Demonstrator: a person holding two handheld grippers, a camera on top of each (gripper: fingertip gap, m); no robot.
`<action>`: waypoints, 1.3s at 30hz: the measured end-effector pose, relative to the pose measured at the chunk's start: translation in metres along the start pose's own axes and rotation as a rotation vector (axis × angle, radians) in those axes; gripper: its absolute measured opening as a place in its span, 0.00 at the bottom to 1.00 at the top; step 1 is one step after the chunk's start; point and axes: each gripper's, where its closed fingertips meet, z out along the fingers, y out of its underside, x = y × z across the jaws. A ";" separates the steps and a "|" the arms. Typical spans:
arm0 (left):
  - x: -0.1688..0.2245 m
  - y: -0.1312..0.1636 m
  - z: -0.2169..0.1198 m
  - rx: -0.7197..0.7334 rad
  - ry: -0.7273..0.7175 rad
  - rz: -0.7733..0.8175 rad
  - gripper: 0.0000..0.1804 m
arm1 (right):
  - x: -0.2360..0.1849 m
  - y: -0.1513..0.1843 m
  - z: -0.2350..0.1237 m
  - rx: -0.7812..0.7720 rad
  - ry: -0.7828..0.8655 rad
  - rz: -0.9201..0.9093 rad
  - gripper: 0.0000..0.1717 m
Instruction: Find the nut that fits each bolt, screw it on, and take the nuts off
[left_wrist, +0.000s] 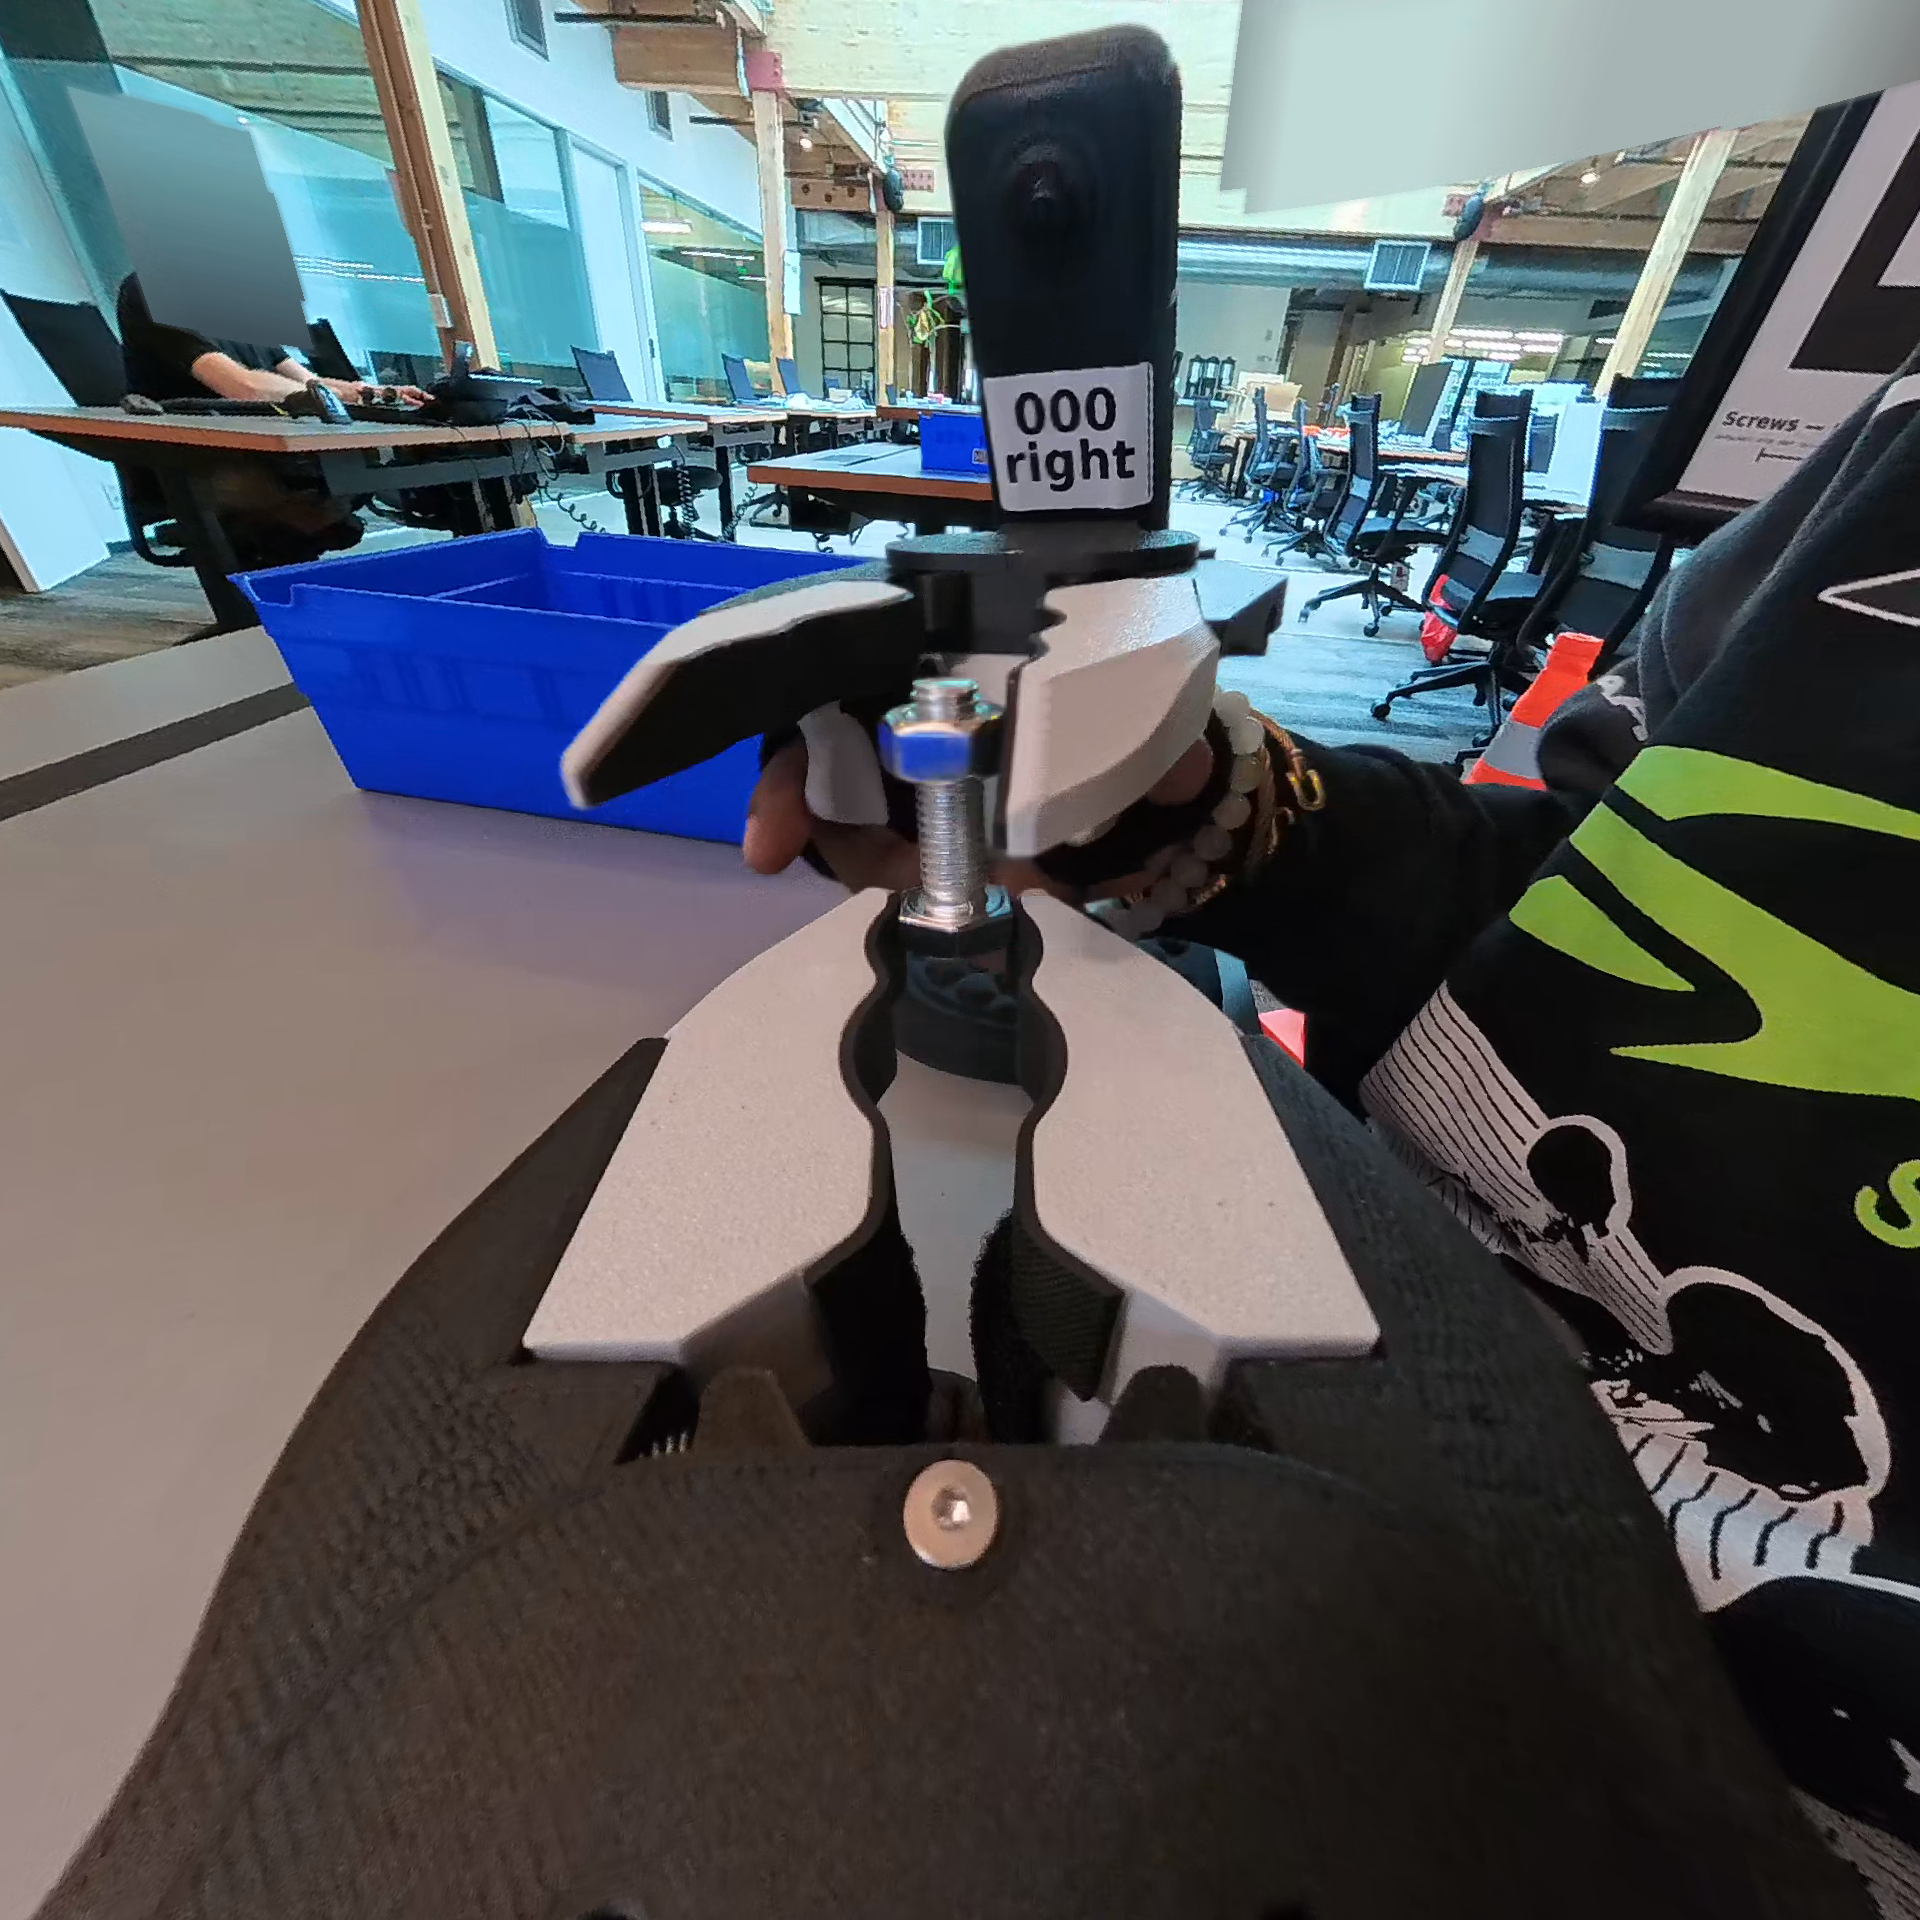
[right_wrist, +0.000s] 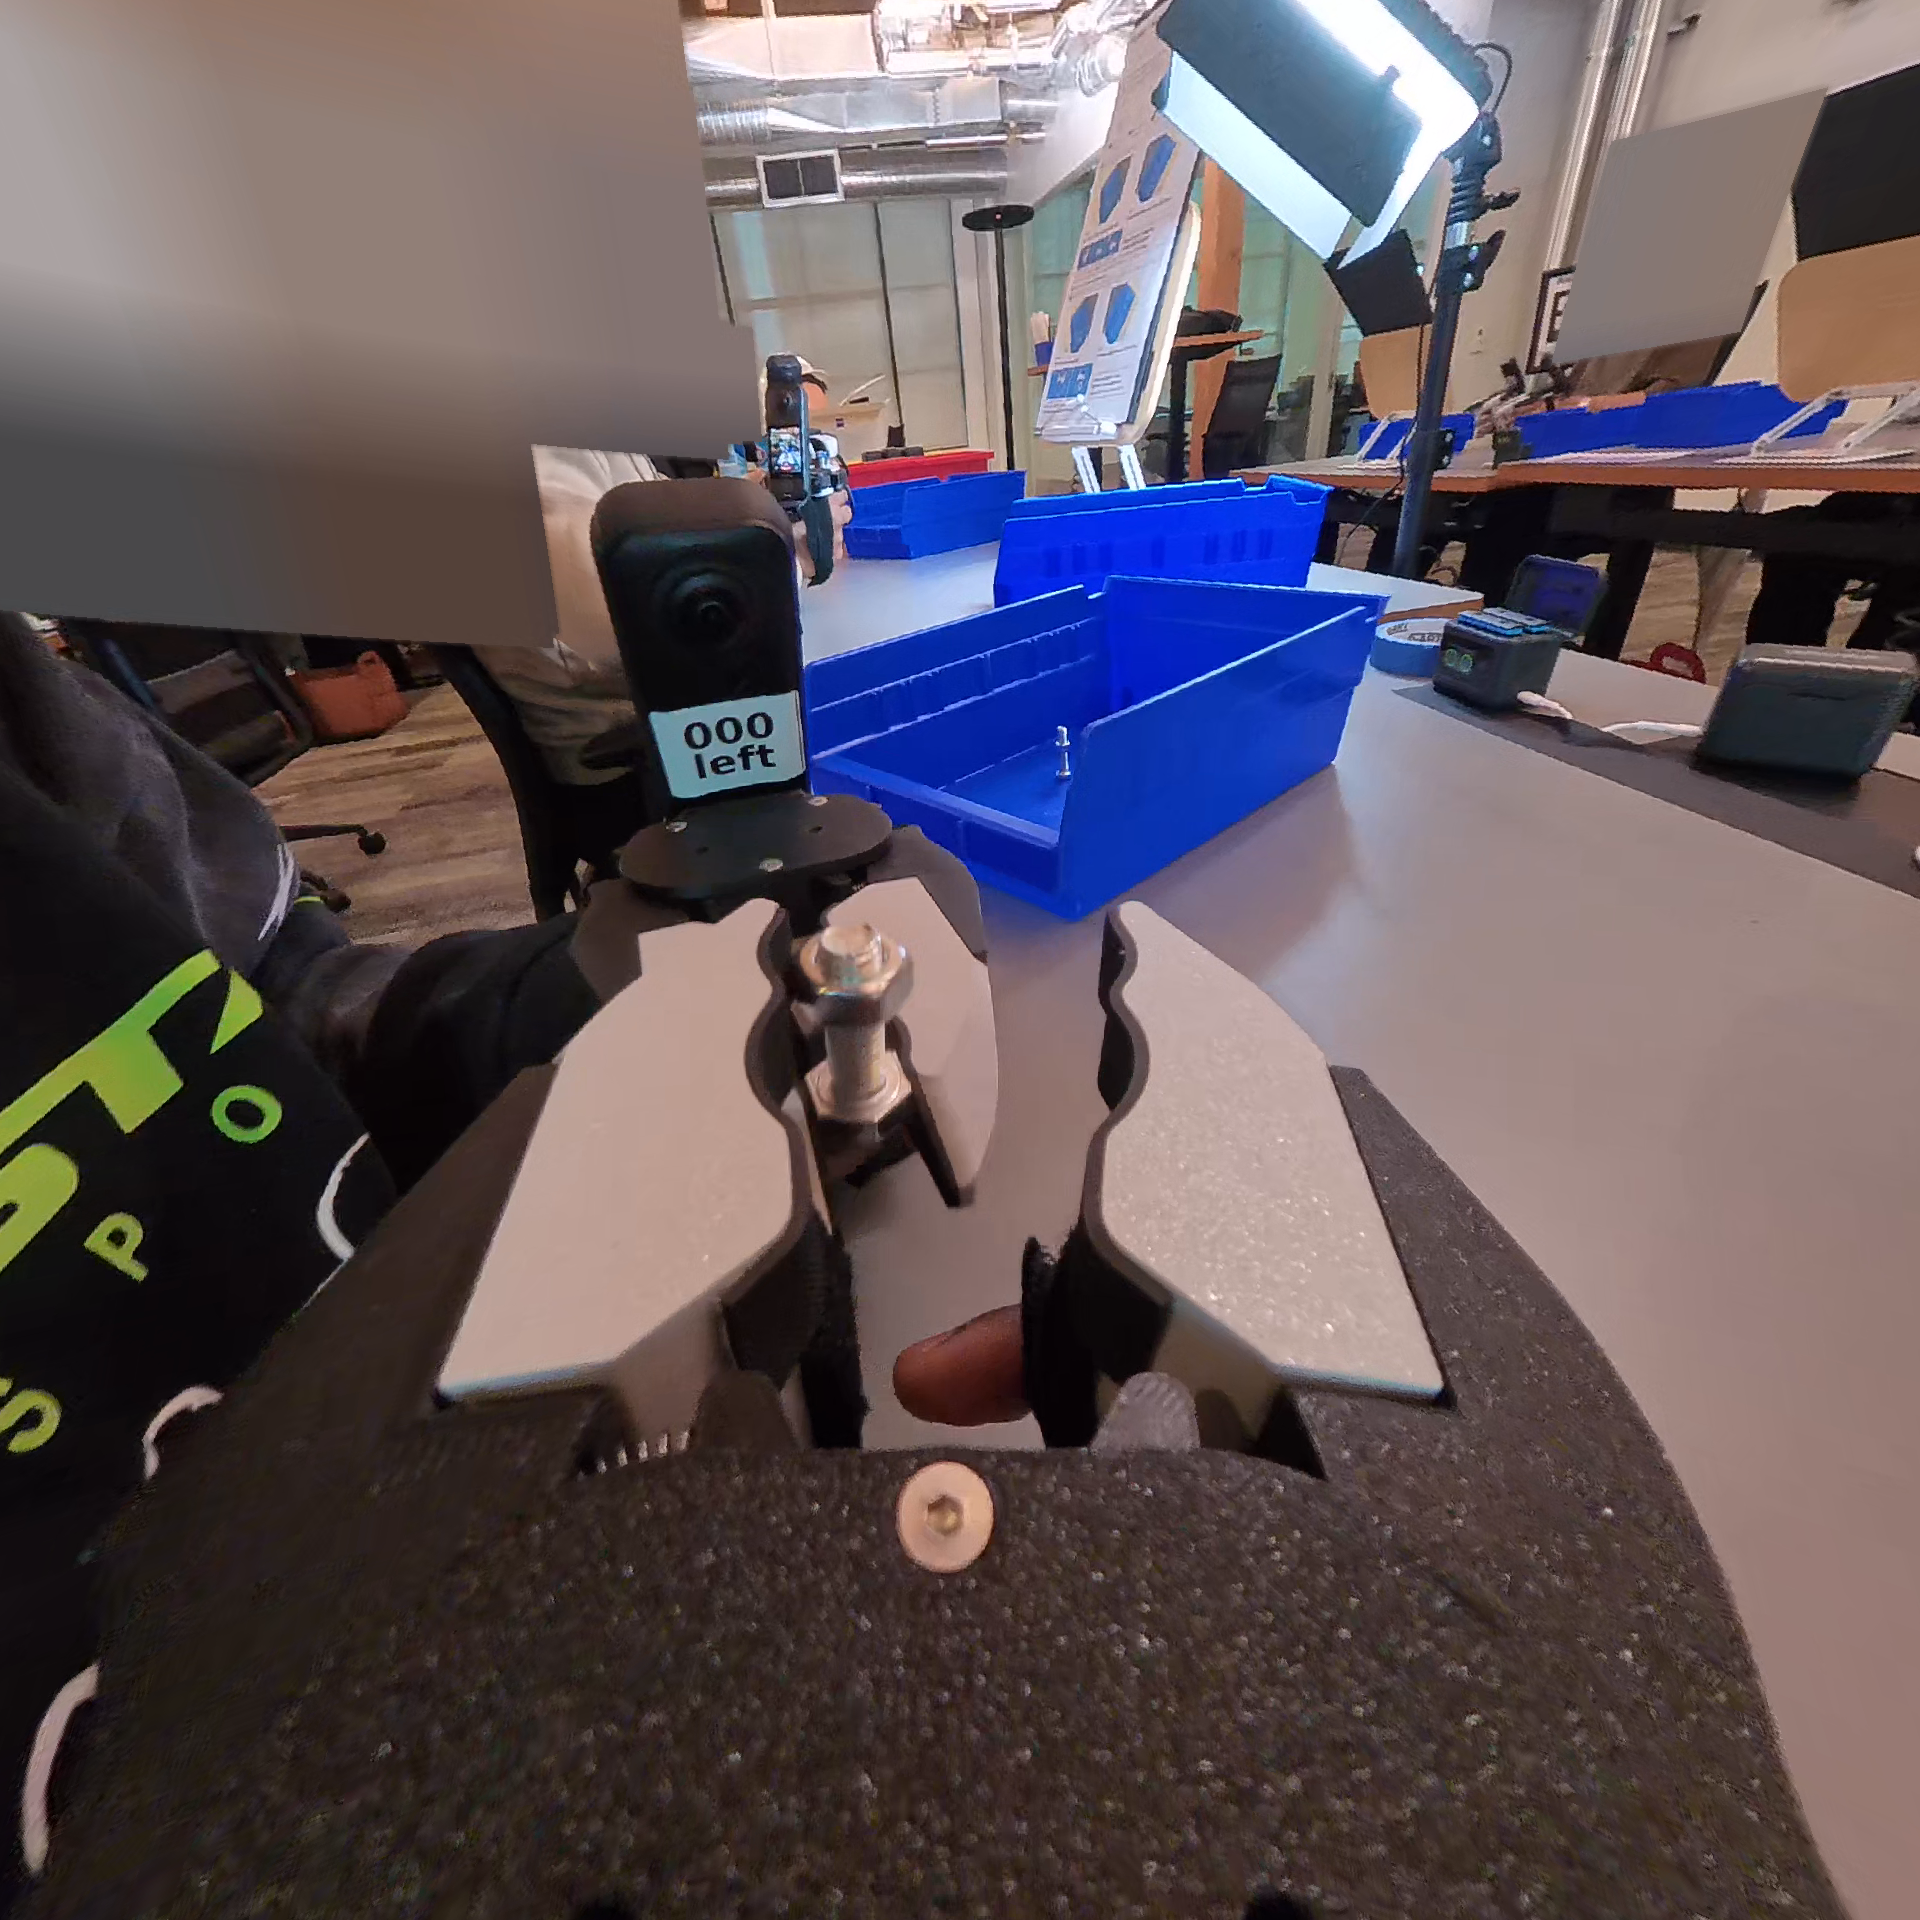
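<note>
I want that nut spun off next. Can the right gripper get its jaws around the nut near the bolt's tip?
Probably yes: the right gripper stands open around the nut, while the left gripper clamps only the bolt's head end below.

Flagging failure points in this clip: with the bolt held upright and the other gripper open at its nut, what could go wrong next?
1. The right gripper is wide open with one finger beside the nut; closing off-centre could slip off it.
2. The left gripper pinches only the bolt head, so the bolt might turn or tilt.
3. A freed nut could drop onto the table.
</note>
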 end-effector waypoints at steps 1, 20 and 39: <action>0.000 0.000 0.000 0.002 0.002 -0.001 0.10 | 0.001 0.000 -0.005 0.000 0.003 -0.001 0.33; -0.001 -0.001 -0.001 0.011 -0.007 -0.003 0.10 | -0.009 -0.008 -0.012 0.061 -0.063 0.040 0.32; 0.000 -0.003 -0.002 0.027 0.005 -0.004 0.10 | 0.018 -0.002 -0.039 0.055 0.071 0.040 0.11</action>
